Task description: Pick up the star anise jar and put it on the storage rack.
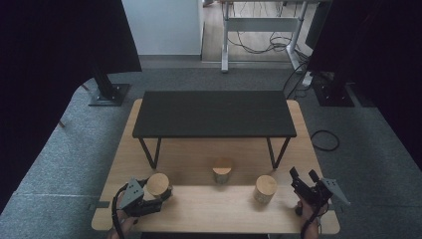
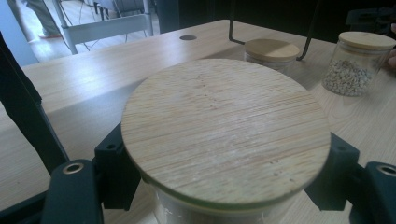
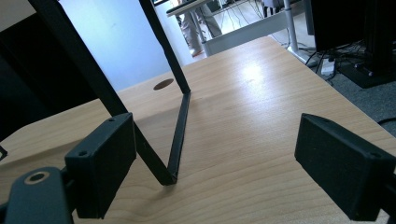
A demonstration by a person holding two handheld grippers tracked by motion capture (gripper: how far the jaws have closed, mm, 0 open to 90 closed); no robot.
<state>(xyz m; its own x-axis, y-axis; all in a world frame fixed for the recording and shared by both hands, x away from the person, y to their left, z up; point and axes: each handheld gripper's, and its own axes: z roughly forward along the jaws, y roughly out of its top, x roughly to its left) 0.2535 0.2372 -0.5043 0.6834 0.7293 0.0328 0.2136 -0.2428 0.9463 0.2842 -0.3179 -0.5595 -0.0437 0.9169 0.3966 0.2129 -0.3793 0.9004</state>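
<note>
The glass jar (image 2: 224,140) held by the left gripper (image 1: 149,199) is a short, clear cylinder capped by a round bamboo lid with fine straight grain. It stands upright on the wooden table (image 1: 209,209) at the near left, its axis vertical and its lid facing up. In the left gripper view the two black pads press against the jar's sides just under the lid, one on each side, so this gripper is clamped on it.

There are three such jars in all: the held one, a second jar (image 1: 222,171) in the middle, just before the black raised shelf (image 1: 214,113), and a third jar (image 1: 265,188) to the right, which holds pale grains.

The right gripper (image 1: 304,180) sits at the near right corner of the table, well apart from the third jar, its jaws spread wide with nothing between them.
</note>
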